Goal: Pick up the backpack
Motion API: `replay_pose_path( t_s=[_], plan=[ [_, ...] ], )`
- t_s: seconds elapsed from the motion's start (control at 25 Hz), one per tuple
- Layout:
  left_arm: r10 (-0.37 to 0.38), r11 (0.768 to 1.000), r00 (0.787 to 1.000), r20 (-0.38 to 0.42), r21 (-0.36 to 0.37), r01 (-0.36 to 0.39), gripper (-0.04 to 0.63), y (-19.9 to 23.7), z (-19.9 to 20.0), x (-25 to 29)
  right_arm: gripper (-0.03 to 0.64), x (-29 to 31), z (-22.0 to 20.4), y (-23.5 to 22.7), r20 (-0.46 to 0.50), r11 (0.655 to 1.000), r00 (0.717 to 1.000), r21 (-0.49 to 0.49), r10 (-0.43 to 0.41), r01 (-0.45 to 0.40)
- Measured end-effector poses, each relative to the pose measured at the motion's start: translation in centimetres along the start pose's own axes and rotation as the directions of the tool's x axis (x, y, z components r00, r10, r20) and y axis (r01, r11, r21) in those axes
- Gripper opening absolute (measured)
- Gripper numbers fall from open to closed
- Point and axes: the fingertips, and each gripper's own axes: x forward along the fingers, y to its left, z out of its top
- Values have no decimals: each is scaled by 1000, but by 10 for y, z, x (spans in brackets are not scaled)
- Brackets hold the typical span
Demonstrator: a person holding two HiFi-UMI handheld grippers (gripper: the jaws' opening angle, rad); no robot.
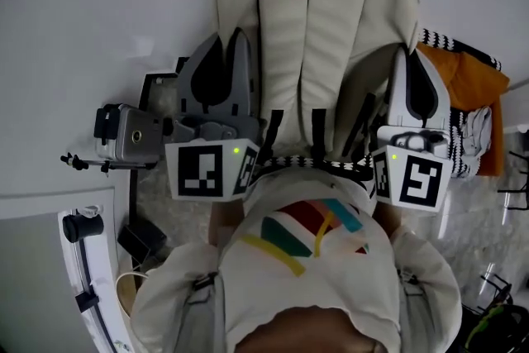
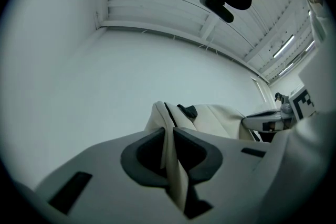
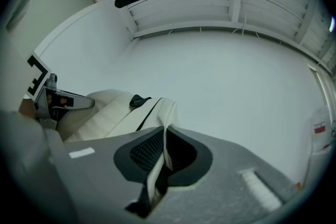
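A cream backpack [image 1: 318, 37] with black trim hangs between my two grippers, its back panel facing me and its black straps [image 1: 318, 128] trailing toward my chest. My left gripper [image 1: 230, 37] is shut on the pack's left edge; the left gripper view shows cream fabric [image 2: 173, 165] pinched between the jaws [image 2: 167, 131], with the backpack [image 2: 215, 118] beyond. My right gripper [image 1: 407, 54] is shut on the right edge, and in the right gripper view a cream fold [image 3: 157, 165] runs through the jaws [image 3: 164, 131], with the backpack [image 3: 113, 110] to their left.
A silver camera [image 1: 128, 135] on a stand sits to the left below the pack. Orange cloth [image 1: 471, 83] and striped fabric [image 1: 475, 136] lie to the right. A white wall fills both gripper views.
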Motion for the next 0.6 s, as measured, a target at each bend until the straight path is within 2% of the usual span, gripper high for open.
replay_pose_path(
  t_s=[0.4,0.6],
  plan=[
    [23,1000,1000,-17,12,-23,46,0,-1,0,20,0,-4,0,-11,1000,1000,-12,12,-12],
    [11,1000,1000,-26,-15,-11,46,0,-4,1,20,-1,-5,-1,-18,1000,1000,-7,3,-4]
  ],
)
